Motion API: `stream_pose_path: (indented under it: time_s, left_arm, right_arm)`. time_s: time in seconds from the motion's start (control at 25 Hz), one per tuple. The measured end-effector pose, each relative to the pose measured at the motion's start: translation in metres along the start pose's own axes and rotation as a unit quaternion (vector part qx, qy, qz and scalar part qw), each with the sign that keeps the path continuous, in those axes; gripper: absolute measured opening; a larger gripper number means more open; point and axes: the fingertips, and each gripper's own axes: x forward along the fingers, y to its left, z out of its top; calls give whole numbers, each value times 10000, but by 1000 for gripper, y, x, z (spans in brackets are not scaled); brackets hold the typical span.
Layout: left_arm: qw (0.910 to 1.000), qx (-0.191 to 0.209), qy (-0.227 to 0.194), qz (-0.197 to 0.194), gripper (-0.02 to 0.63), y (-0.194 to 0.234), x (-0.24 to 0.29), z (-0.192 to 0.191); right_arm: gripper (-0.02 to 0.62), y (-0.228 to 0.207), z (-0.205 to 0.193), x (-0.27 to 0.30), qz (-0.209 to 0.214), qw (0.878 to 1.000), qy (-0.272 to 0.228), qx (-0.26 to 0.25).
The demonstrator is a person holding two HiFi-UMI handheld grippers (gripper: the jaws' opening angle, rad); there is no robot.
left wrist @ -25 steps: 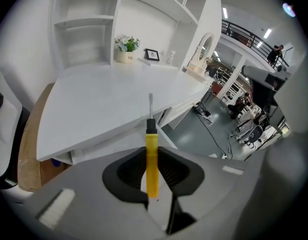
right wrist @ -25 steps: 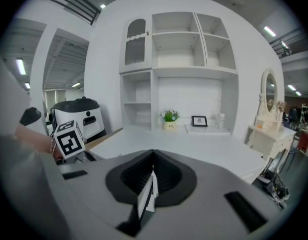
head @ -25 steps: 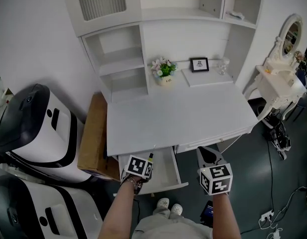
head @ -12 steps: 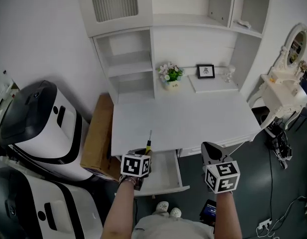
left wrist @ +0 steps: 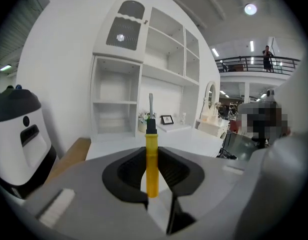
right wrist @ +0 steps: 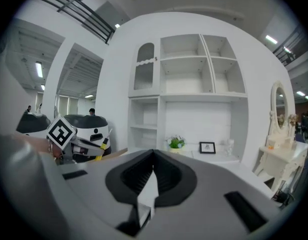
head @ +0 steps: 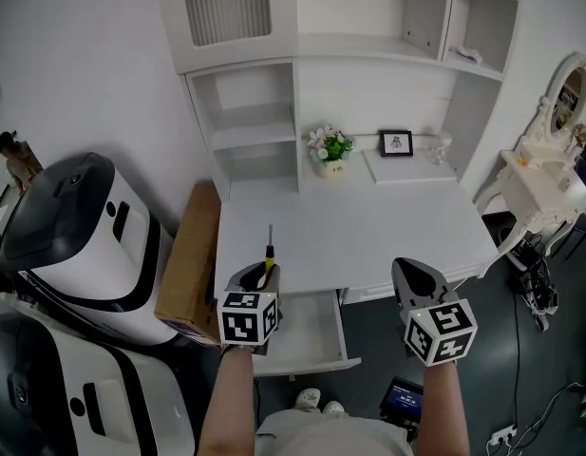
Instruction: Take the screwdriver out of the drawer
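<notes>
Left hand-held gripper pinches the screwdriver, shaft pointing 12 o'clock; right hand-held gripper is closed up, empty.

desk: white | back edge: flower pot, picture frame | drawer: open

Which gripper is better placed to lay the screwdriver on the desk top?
Left. The left gripper grips the screwdriver by its yellow handle, over the front edge of the desk; the right gripper is shut and empty.
</notes>
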Motion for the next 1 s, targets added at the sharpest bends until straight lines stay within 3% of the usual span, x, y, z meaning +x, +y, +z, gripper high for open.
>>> stream_pose_path:
  time_s: [0.4, 0.64, 1.0]
  left_arm:
    - [9884, 385, -1438, 296, 80, 6, -44, 76]
    - [9752, 673, -2066, 433, 80, 8, -70, 104]
    - [9537, 753, -2854, 568, 80, 10, -109, 144]
  right_arm:
    - [6, 10, 38, -3, 112, 9968, -623, -490]
    - [6, 19, 59, -5, 34, 9929, -940, -722]
    - [6, 22, 88, -8, -274, 9859, -1339, -968]
